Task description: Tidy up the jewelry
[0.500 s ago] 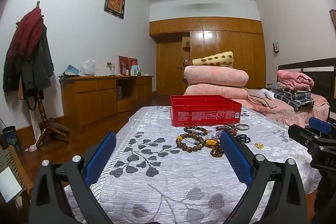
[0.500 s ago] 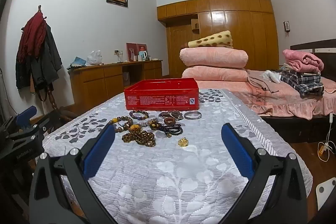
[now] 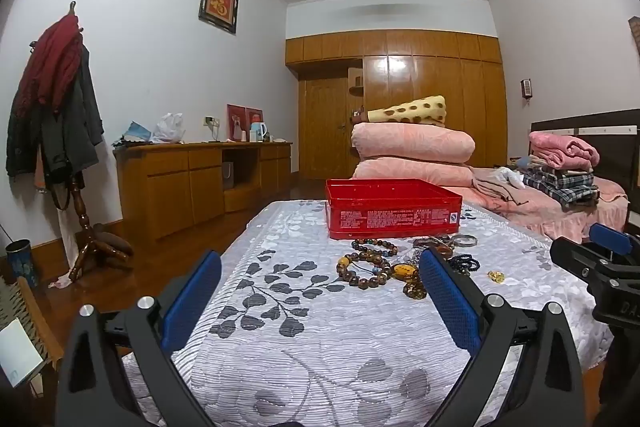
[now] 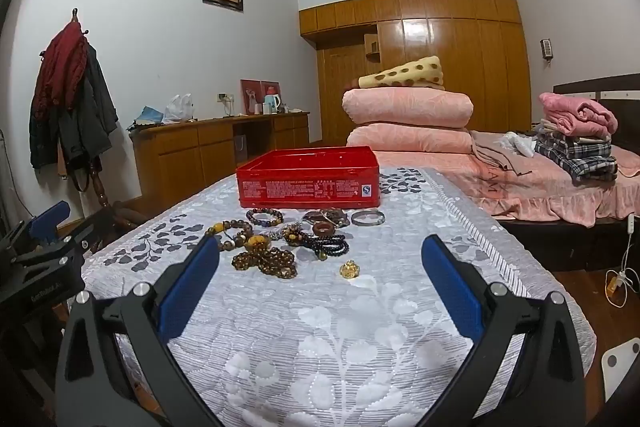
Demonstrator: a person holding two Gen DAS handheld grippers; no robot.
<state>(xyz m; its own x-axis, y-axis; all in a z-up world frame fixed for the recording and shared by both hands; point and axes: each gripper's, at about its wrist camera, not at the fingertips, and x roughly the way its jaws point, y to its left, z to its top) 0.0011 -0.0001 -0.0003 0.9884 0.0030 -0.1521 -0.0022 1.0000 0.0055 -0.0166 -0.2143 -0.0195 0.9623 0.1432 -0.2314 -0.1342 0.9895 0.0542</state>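
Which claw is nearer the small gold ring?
Right. The gold ring lies straight ahead of the open right claw; the left claw sits off to the ring's left.

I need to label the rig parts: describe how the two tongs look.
Both look alike. The left tongs and right tongs have black angular plastic arms with silver bolt heads and flat textured blue pads. White lettering marks the body of each, seen from the other's camera.
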